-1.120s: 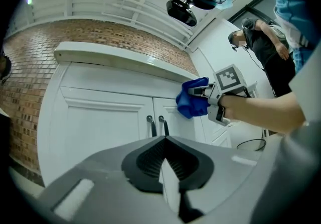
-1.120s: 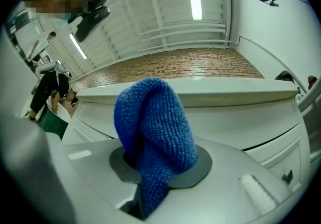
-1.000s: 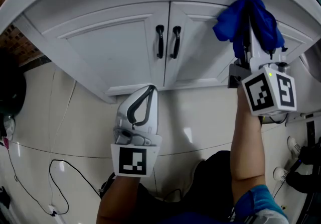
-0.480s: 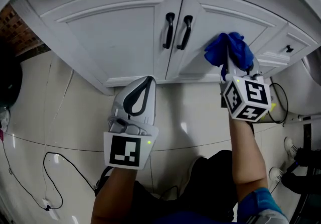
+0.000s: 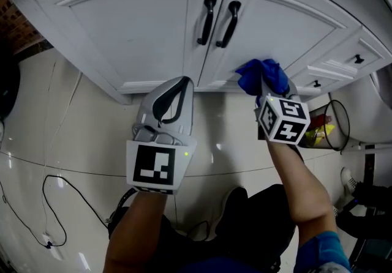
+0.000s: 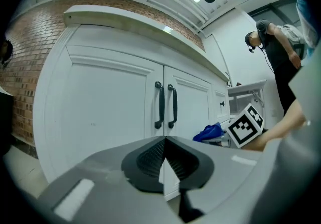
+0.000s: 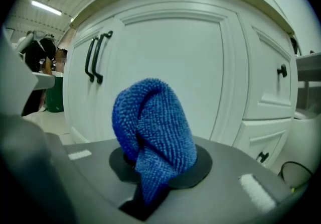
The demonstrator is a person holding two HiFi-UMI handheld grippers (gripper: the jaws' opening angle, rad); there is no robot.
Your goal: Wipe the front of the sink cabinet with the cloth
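Note:
The white sink cabinet (image 5: 128, 21) has two doors with black handles (image 5: 217, 21) at the middle. My right gripper (image 5: 264, 85) is shut on a bunched blue cloth (image 5: 260, 76), which sits against the lower edge of the right door (image 5: 269, 33). In the right gripper view the blue cloth (image 7: 153, 132) bulges out of the shut jaws, just before the right door panel (image 7: 165, 67). My left gripper (image 5: 171, 97) is shut on nothing and hangs a little short of the cabinet base, below the left door. The cabinet's handles (image 6: 165, 105) and the cloth (image 6: 208, 131) show in the left gripper view.
Small drawers with black knobs (image 5: 358, 59) lie to the right of the doors. A wire bin (image 5: 327, 125) stands on the floor at the right. A black cable (image 5: 52, 210) loops over the tiled floor at the left. A person (image 6: 273, 52) stands at the back right.
My right gripper has come down the right door with the cloth, from near the top edge to the bottom edge. The left gripper has stayed shut, almost still.

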